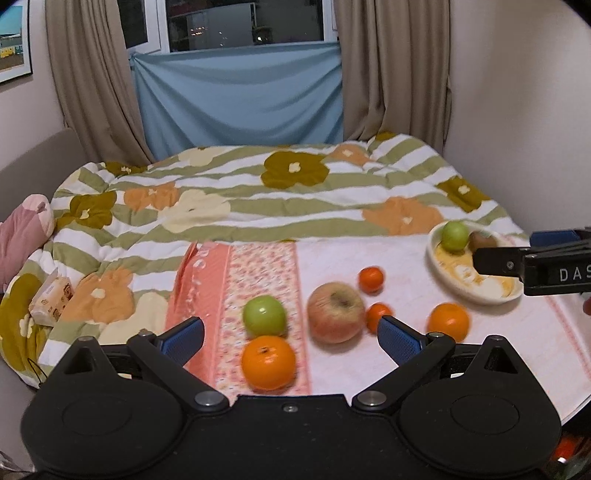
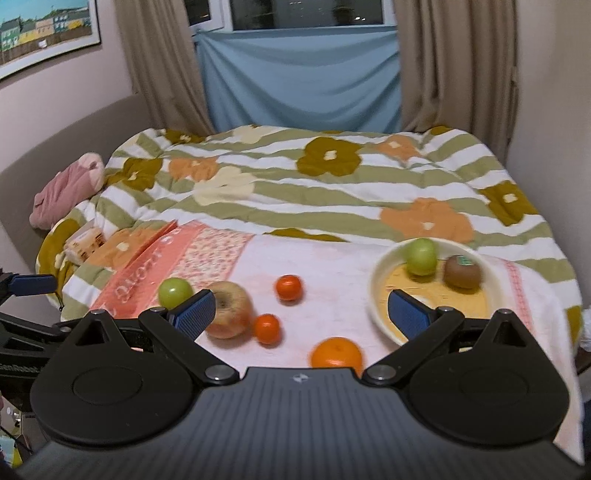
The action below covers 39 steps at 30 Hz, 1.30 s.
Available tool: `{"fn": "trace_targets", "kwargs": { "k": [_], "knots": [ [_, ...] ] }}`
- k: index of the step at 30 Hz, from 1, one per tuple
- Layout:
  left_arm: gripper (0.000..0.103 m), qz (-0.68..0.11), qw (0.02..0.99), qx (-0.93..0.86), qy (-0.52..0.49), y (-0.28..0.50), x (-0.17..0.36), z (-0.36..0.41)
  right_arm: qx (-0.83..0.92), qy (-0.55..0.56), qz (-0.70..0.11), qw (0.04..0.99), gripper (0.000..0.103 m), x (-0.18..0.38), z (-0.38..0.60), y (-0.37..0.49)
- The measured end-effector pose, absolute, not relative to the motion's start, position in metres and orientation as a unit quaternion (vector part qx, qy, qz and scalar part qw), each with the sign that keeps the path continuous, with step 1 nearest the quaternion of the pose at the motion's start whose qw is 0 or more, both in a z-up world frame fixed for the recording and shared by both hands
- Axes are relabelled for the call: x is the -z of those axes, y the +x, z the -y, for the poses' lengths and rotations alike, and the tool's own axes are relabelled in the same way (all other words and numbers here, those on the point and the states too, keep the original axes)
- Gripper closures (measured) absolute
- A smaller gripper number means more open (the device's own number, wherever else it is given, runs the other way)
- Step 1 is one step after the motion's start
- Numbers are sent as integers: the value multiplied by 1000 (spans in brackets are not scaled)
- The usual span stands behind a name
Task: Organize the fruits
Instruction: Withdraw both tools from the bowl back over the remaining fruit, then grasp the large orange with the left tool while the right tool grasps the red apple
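You have one green apple (image 2: 421,256) and a brown kiwi (image 2: 462,271) inside the cream round bowl (image 2: 380,295), while both your left hand-held gripper (image 1: 291,334) and right hand-held gripper (image 2: 301,308) are released and empty, and left of the bowl on the pink towel (image 2: 340,295) another green apple (image 1: 264,315), a big reddish apple (image 1: 335,312), two oranges and two small tangerines are waiting.

Probably a home bedroom, flowered quilt (image 1: 258,199) on bed, curtains (image 1: 391,70), framed picture (image 2: 44,33)

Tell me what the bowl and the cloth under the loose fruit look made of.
Bowl: probably glazed ceramic or melamine; smooth cream rim with a soft sheen and a printed yellow inside. Cloth: looks like a matte cotton towel, pale pink with a woven coral floral band; blur hides the pile.
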<state>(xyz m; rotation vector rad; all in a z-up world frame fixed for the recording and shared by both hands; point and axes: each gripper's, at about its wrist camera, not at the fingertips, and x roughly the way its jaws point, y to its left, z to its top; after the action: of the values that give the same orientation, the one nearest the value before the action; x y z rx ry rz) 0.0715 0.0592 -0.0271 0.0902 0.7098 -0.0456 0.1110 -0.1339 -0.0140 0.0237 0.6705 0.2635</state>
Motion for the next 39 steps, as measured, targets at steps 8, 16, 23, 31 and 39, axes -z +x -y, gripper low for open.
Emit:
{"fn": "trace_targets", "kwargs": {
  "k": [8, 16, 23, 31, 39],
  "knots": [
    [2, -368, 926, 53, 62, 101, 72, -90, -154, 5, -338, 928, 0, 57, 78, 142],
    [12, -401, 908, 86, 86, 129, 118, -95, -163, 5, -350, 923, 0, 92, 47, 168],
    [19, -420, 896, 106, 94, 143, 138, -95, -165, -3, -360, 918, 0, 111, 29, 179],
    [36, -432, 890, 117, 87, 148, 148, -95, -173, -9, -368, 914, 0, 122, 19, 185],
    [36, -434, 889, 116, 85, 144, 146, -98, -181, -21, -371, 911, 0, 131, 13, 197]
  ]
}}
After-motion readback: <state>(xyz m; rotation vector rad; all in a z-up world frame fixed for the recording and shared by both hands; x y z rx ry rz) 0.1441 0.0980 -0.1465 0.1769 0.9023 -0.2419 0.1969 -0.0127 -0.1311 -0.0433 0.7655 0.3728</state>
